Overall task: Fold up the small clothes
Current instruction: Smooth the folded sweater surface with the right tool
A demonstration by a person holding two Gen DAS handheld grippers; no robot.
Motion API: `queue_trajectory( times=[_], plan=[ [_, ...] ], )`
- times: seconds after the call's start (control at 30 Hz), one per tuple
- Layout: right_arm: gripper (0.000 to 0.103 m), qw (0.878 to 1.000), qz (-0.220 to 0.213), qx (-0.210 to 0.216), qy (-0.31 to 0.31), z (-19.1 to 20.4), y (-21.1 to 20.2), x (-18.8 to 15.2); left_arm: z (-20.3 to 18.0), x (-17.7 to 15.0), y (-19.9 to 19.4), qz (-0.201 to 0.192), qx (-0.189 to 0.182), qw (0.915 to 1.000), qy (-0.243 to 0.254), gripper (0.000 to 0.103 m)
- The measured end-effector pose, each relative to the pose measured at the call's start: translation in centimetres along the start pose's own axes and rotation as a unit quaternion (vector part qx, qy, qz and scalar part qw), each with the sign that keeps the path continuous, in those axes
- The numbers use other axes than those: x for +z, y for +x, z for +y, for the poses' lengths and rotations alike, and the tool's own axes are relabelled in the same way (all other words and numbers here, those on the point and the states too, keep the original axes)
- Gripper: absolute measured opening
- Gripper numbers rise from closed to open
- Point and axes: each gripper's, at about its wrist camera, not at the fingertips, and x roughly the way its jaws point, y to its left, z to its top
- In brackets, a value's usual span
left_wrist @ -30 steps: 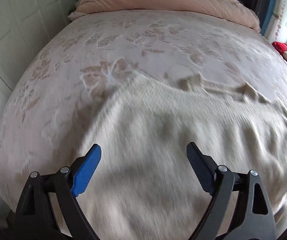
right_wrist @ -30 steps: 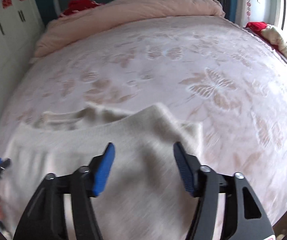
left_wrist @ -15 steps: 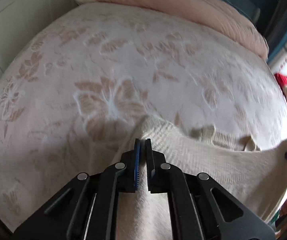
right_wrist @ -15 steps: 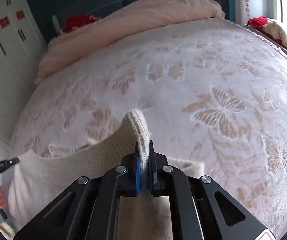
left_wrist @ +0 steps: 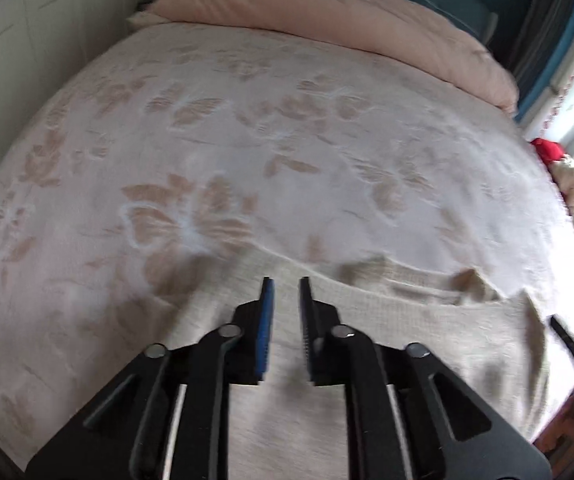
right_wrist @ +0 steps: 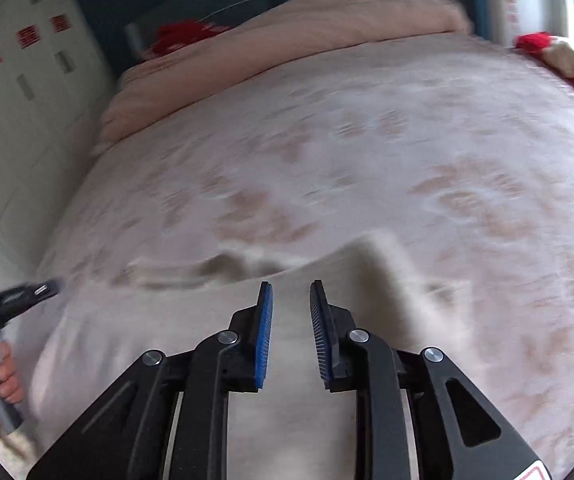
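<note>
Both tools, left (left_wrist: pixel 286 292) and right (right_wrist: pixel 290 298), now released sweater (left_wrist: pixel 407 320) (narrow gaps).

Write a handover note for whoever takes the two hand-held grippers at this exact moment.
Left hand-held gripper: partly open, holding nothing, over the cream knit garment.
Right hand-held gripper: partly open, empty, over the same garment.
The garment lies spread on the floral bedspread, far edge rumpled.
Done: the garment has just been let go; both grippers pinched it half a second ago.
Left: fold it; how far folding has got is unclear.
</note>
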Motion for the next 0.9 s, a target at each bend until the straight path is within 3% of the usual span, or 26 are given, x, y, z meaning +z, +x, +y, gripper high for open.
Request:
queue_trajectory(
  times=[0.1,0.17,0.23,0.27,0.33,0.4,0.47,0.5,0.6,0.7,0.8,0.87,0.9],
  plan=[
    [0.019,0.998,0.041,0.027,-0.042,4.1,3.3,-2.0,-2.1,-1.9,2.5,0.031,0.010,0.9991,0.028,0.021],
    [0.015,0.995,0.064,-0.004,-0.078,5.0,6.0,-3.2,-2.7,-3.4,5.4,0.063,0.033,0.9964,0.047,0.023],
    [0.006,0.997,0.059,0.009,-0.045,3.5,5.5,-3.1,-2.4,-4.2,6.1,0.043,0.042,0.9967,0.055,0.024],
    [0.002,0.998,0.055,-0.008,-0.025,2.6,4.4,-2.7,-2.3,-4.2,5.9,0.041,0.039,0.9968,0.056,0.024],
    [0.008,0.999,0.027,-0.037,-0.024,1.4,1.0,-2.6,-1.7,-3.7,4.6,0.047,0.023,0.9978,0.041,0.024],
    [0.012,0.998,0.011,-0.050,-0.026,0.1,-2.3,-3.1,-0.7,-3.5,1.9,0.028,0.003,0.9993,0.023,0.026],
    [0.012,0.998,0.008,-0.062,-0.019,-1.0,-5.1,-4.3,1.2,-4.4,-1.4,-0.001,-0.006,1.0000,-0.001,0.052],
    [0.012,0.998,0.007,-0.062,-0.015,-1.3,-6.1,-5.0,2.3,-5.3,-2.8,-0.012,-0.008,0.9997,-0.019,0.059],
    [0.012,0.999,0.014,-0.037,0.001,-0.3,-7.2,-7.3,6.4,-9.4,-6.3,-0.010,-0.021,0.9958,-0.089,0.062],
    [0.012,0.999,0.041,0.011,-0.006,2.8,-5.3,-8.5,6.5,-12.3,-7.9,-0.013,-0.054,0.9902,-0.128,0.061],
    [0.012,0.995,0.069,0.070,-0.036,8.2,-2.1,-10.0,2.1,-13.8,-6.9,0.002,-0.070,0.9946,-0.077,0.062],
    [0.012,0.993,0.076,0.061,-0.067,9.9,-0.7,-10.6,-0.5,-14.5,-4.6,0.023,-0.037,0.9988,-0.020,0.062],
    [0.004,0.994,0.071,0.032,-0.078,9.4,-0.4,-10.7,-0.9,-14.8,-3.6,0.029,-0.006,0.9996,-0.004,0.061]
  ],
)
